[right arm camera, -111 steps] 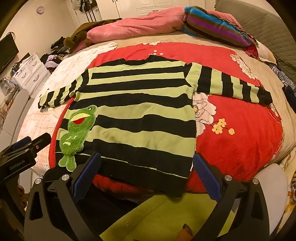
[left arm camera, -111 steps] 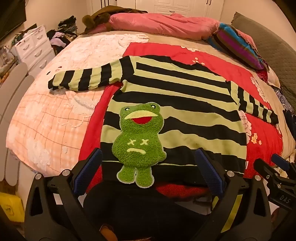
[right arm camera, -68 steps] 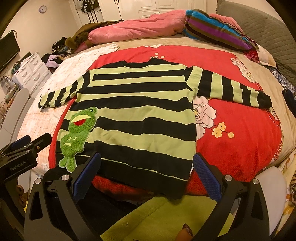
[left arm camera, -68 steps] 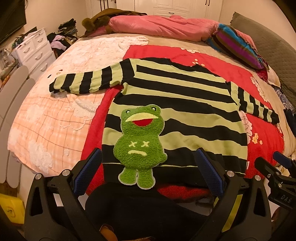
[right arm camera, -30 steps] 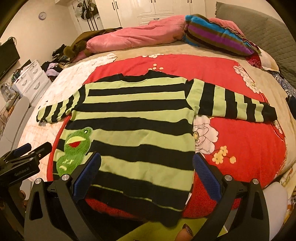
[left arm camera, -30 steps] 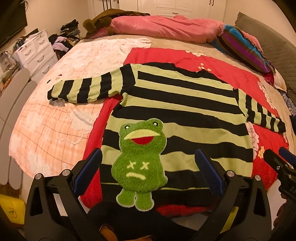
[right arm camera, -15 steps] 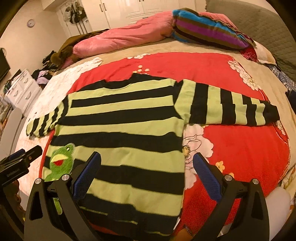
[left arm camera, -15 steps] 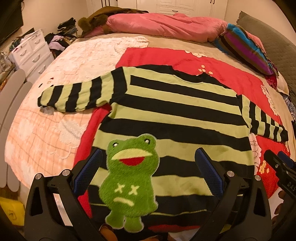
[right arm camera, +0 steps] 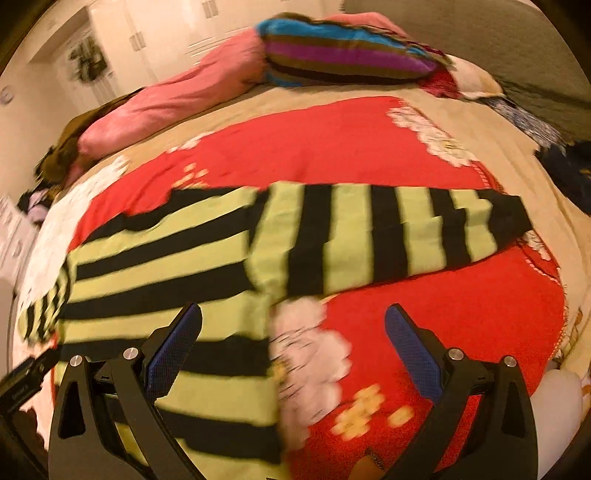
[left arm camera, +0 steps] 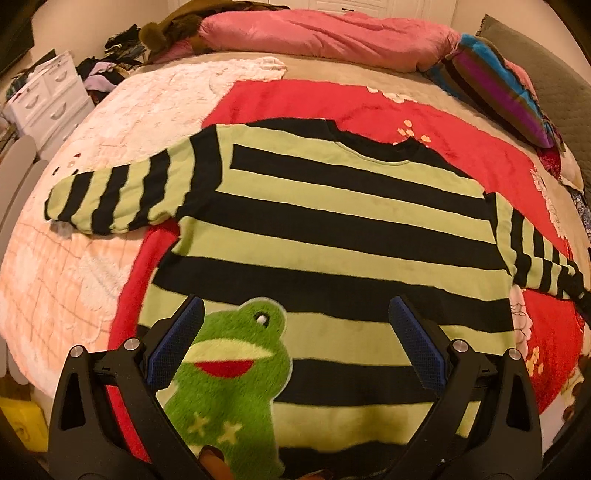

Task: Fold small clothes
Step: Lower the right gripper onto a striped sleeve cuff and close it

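A small sweater (left arm camera: 332, 236) with light-green and black stripes lies flat on the bed, both sleeves spread out. A fuzzy green frog patch (left arm camera: 229, 373) sits on its lower left front. My left gripper (left arm camera: 295, 339) hangs open above the hem, the frog between its blue pads. In the right wrist view the sweater (right arm camera: 177, 266) fills the left half and its right sleeve (right arm camera: 388, 236) stretches across the red blanket. My right gripper (right arm camera: 291, 343) is open over the sweater's right side edge, holding nothing. That view is blurred by motion.
The bed carries a red flowered blanket (left arm camera: 406, 122) and a pale peach quilt (left arm camera: 66, 266). A pink duvet (left arm camera: 325, 33) and striped pillow (left arm camera: 498, 92) lie at the far end. White drawers (left arm camera: 48, 99) stand left of the bed.
Both grippers have moved forward over the bed and closer to the sweater. The right one has swung toward the right sleeve. The sweater itself has not moved.
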`<state>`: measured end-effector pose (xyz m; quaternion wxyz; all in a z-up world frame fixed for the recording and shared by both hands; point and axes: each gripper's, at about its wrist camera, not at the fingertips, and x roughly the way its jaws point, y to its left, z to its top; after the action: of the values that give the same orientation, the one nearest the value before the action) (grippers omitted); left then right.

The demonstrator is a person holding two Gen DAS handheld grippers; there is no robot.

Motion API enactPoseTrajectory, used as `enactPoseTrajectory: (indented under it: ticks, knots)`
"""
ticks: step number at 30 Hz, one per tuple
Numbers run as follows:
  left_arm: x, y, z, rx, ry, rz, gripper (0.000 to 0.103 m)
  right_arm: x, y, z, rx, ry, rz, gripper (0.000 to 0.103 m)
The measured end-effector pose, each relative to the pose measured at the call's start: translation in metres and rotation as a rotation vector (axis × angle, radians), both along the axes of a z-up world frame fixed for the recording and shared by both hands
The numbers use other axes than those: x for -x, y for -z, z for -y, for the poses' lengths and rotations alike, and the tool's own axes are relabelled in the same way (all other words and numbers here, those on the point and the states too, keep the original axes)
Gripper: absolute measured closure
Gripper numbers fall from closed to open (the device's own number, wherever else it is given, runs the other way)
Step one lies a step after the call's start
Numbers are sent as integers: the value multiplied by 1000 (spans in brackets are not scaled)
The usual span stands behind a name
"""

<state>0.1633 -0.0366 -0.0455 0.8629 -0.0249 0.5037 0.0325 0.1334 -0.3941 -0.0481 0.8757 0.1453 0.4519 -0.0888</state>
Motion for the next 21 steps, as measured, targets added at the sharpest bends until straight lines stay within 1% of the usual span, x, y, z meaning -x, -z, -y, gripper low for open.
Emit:
enactPoseTrajectory:
  ticks: [7, 13, 16, 19, 21]
  knots:
    - [-27, 17, 7, -19, -12, -17, 9, -11, 18, 84, 35, 187, -20, 4]
    - [-45, 25, 8, -26, -21, -12, 9, -8, 31, 160, 31, 359, -27, 4]
    - [-54, 28, 6, -24, -36, -1, 9, -7, 34, 190, 50, 422, -32, 4]
    - [-65, 32, 3, 4, -64, 6, 9, -6, 42, 225, 25, 484, -42, 4]
    - [-71, 34, 1, -1, -91, 15, 9, -4, 44, 241, 19, 507, -46, 4]
